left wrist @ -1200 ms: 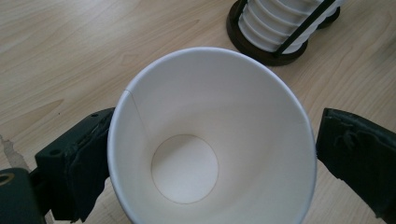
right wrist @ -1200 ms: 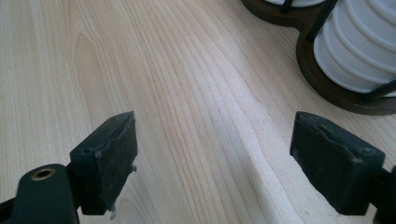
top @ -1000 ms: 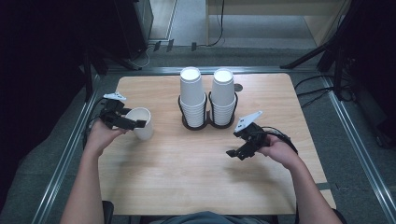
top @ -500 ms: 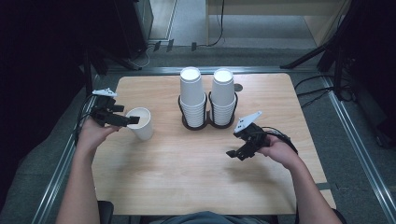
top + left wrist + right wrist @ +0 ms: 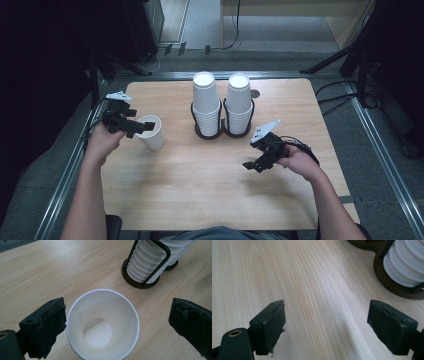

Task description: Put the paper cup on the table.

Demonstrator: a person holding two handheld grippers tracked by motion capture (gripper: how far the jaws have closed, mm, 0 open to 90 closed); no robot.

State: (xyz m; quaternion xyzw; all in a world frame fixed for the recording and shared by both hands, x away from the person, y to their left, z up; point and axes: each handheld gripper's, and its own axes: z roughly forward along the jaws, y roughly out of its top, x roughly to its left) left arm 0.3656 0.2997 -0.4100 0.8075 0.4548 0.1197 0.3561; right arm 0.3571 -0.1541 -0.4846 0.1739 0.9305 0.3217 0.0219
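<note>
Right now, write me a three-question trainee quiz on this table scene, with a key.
1. True or false: the left tool is shut tight on the single paper cup.
2. How many cup stacks stand in the black holder?
3. What lies between the right tool's jaws: A) a cup, B) bare table, C) the holder?

Key: 1. False, the jaws stand open around it. 2. Two. 3. B.

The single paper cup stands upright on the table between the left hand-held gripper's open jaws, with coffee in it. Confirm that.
Not quite: the single paper cup is empty, its bare white bottom plain in the left gripper view. It does stand upright on the table between the open jaws of the left hand-held gripper.
</note>
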